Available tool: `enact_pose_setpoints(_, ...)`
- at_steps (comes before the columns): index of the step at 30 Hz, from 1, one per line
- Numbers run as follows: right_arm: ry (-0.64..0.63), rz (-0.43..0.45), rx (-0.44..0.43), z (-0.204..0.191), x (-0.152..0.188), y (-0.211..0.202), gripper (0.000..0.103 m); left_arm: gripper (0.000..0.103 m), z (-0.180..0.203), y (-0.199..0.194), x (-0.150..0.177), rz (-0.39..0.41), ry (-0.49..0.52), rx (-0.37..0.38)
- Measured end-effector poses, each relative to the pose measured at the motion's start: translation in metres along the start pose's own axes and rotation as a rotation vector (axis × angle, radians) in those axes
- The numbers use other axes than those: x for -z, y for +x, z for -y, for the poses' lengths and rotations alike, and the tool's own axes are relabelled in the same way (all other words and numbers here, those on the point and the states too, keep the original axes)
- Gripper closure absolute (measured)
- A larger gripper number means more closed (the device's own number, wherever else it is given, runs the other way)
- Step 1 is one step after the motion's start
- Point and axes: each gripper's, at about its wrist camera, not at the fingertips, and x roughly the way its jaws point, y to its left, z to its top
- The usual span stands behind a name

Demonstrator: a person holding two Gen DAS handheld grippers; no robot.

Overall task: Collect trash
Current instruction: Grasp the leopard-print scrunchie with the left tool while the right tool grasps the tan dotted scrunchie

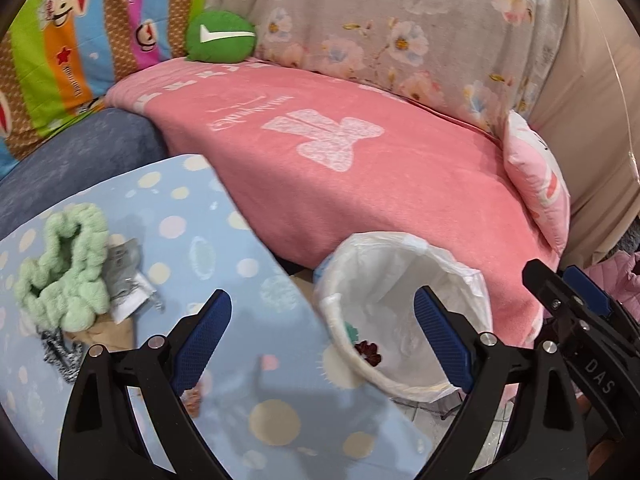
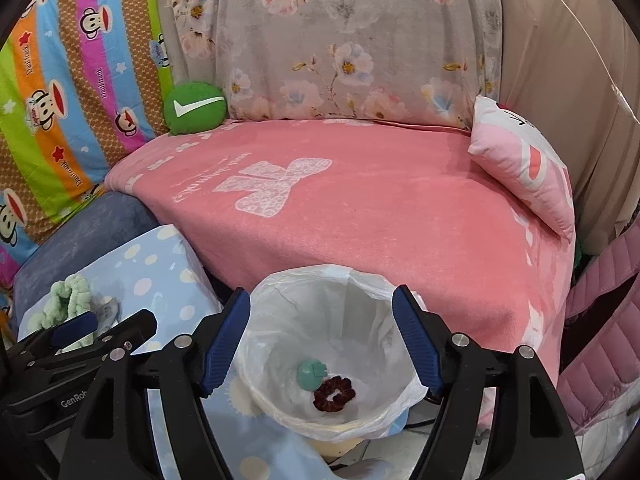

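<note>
A bin lined with a white bag (image 2: 360, 300) stands between the blue spotted table and the pink sofa; it also shows in the left wrist view (image 1: 400, 264). Inside lie a dark red scrunchie (image 2: 334, 394) and a teal cap (image 2: 310, 374). My right gripper (image 2: 322, 338) is open and empty above the bin mouth. My left gripper (image 1: 322, 342) is open and empty over the table edge beside the bin. On the table lie a green yarn bundle (image 1: 66, 268), a grey wrapper (image 1: 124, 264), white paper (image 1: 132, 300) and a black-and-white string (image 1: 60, 352).
The blue spotted table (image 1: 224, 240) fills the lower left. A pink blanket (image 2: 360, 200) covers the sofa behind the bin, with a green round cushion (image 2: 195, 108), a pink pillow (image 2: 524, 168) and a striped cartoon blanket (image 2: 68, 80). A pink quilted jacket (image 2: 600, 320) lies at right.
</note>
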Motion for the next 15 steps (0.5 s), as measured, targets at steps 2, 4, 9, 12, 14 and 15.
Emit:
enact_pose_setpoints(2, -0.014, -0.007, -0.019, -0.013, 0.004, -0.002, 0.033, 0.015, -0.016, -0.007, 0.003, 0.004, -0.024, -0.022)
enact_pose_setpoints(4, -0.030, -0.011, -0.039, -0.027, 0.008, -0.005, 0.033, 0.015, -0.031, -0.012, 0.006, 0.006, -0.044, -0.040)
enact_pose_setpoints(9, -0.070, -0.029, -0.095, -0.063, 0.018, -0.009, 0.033, 0.014, -0.076, -0.028, 0.017, 0.008, -0.119, -0.096)
enact_pose_setpoints(12, -0.090, -0.046, -0.128, -0.084, 0.026, -0.009, 0.033, 0.014, -0.102, -0.036, 0.024, 0.010, -0.151, -0.141)
enact_pose_setpoints(14, -0.109, -0.060, -0.146, -0.099, 0.033, -0.009, 0.033, 0.014, -0.120, -0.042, 0.030, 0.013, -0.170, -0.170)
enact_pose_setpoints(15, -0.116, -0.068, -0.155, -0.106, 0.037, -0.008, 0.033, 0.014, -0.128, -0.045, 0.033, 0.013, -0.179, -0.183)
